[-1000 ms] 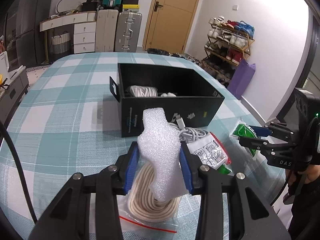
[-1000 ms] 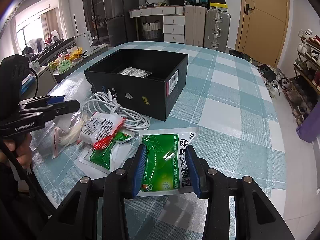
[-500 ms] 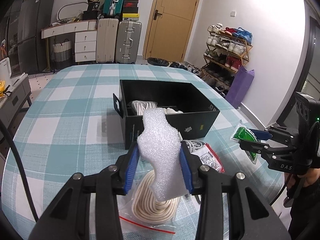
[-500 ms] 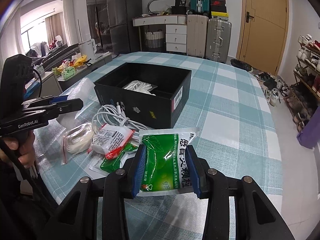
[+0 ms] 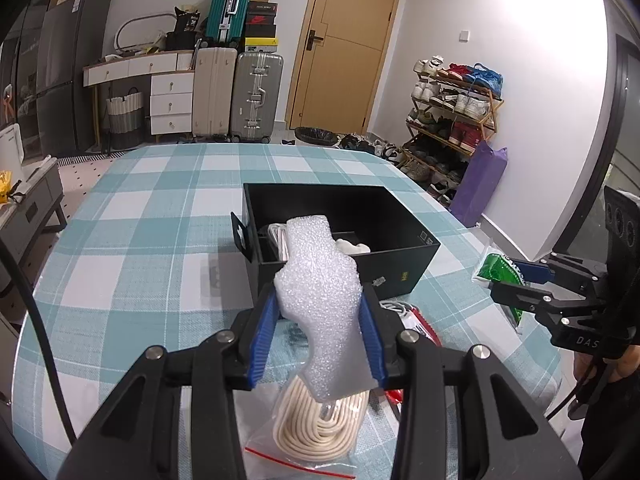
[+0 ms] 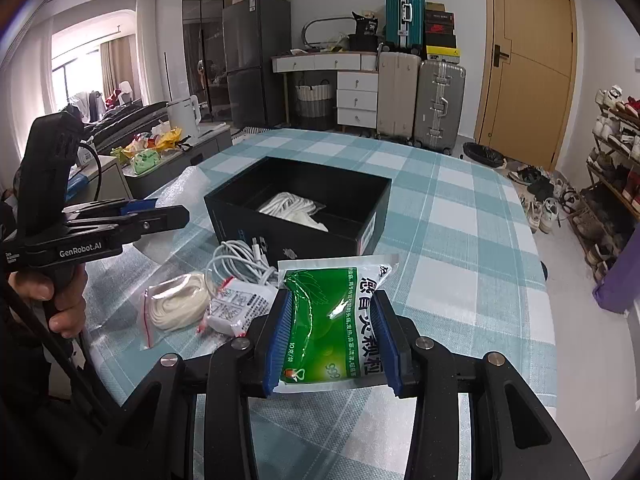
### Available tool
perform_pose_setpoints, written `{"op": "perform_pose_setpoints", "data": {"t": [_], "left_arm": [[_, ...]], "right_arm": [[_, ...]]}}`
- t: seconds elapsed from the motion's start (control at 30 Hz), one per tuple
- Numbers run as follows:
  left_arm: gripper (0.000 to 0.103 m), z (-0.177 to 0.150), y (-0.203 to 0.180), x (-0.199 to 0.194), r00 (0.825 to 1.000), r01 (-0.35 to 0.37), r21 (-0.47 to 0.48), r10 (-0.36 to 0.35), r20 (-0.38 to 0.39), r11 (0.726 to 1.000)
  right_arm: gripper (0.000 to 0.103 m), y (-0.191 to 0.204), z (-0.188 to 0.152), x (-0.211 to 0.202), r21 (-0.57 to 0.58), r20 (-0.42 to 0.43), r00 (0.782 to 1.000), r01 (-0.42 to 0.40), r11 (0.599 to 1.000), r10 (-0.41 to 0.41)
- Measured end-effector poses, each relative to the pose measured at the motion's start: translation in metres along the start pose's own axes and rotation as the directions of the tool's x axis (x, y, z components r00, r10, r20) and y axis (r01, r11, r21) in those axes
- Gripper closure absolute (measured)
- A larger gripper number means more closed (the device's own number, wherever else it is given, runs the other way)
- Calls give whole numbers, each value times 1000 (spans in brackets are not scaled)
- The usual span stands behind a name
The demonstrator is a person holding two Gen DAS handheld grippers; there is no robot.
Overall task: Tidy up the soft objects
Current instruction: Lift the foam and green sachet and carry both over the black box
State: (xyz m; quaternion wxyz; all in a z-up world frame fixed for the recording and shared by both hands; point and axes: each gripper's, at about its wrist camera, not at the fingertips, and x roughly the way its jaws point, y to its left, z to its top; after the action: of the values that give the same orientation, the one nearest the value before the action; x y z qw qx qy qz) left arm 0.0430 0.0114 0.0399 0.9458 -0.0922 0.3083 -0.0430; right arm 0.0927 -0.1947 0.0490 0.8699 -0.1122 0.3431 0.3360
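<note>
- A teal and white checked table (image 5: 152, 216) carries one open black box (image 5: 400, 258), the landmark for everything here
- The left gripper (image 5: 320, 332) sits on the near side of the box, its blue pads pinching one piece of white foam sheet (image 5: 320, 288) that stands up between them, clear of the table
- The right gripper (image 6: 332, 344) is also on the near side of the box, pads pressed against the two edges of one green medicine sachet (image 6: 336, 316), held lifted and flat
- Inside the box lies one bundle of white cord (image 6: 294, 206), against the wall nearest the left gripper
- Loose on the table just in front of the box: one coil of white charging cable (image 6: 240, 260), one bagged coil of cream rope (image 6: 178, 306) and one red and white packet (image 6: 236, 308); a second green sachet may lie under the packet, but it cannot be made out
- Judged from this, the step in hand is carrying both held items over the box
- To do it well, bring each item fully past the near wall before letting go, since the foam is light and springy and could catch on the rim
- Lower the sachet flat beside the cord so it does not slide out, and release one side at a time so the two grippers do not crowd each other over the opening
</note>
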Motion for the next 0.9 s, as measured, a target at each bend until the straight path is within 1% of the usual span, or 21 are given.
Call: {"op": "perform_pose_setpoints", "data": {"t": [0.27, 0.5, 0.9], "left_arm": [[64, 12, 2, -2, 1000, -4, 10, 4, 21, 1000], [64, 25, -3, 0, 1000, 5, 28, -5, 27, 1000], [64, 44, -11, 10, 999, -7, 58, 5, 39, 998]], "right_arm": [[63, 4, 15, -3, 3, 26, 1000, -10, 1000, 10], [63, 4, 29, -4, 28, 61, 998, -15, 999, 14], [63, -3, 54, 0, 49, 99, 995, -39, 998, 34]]}}
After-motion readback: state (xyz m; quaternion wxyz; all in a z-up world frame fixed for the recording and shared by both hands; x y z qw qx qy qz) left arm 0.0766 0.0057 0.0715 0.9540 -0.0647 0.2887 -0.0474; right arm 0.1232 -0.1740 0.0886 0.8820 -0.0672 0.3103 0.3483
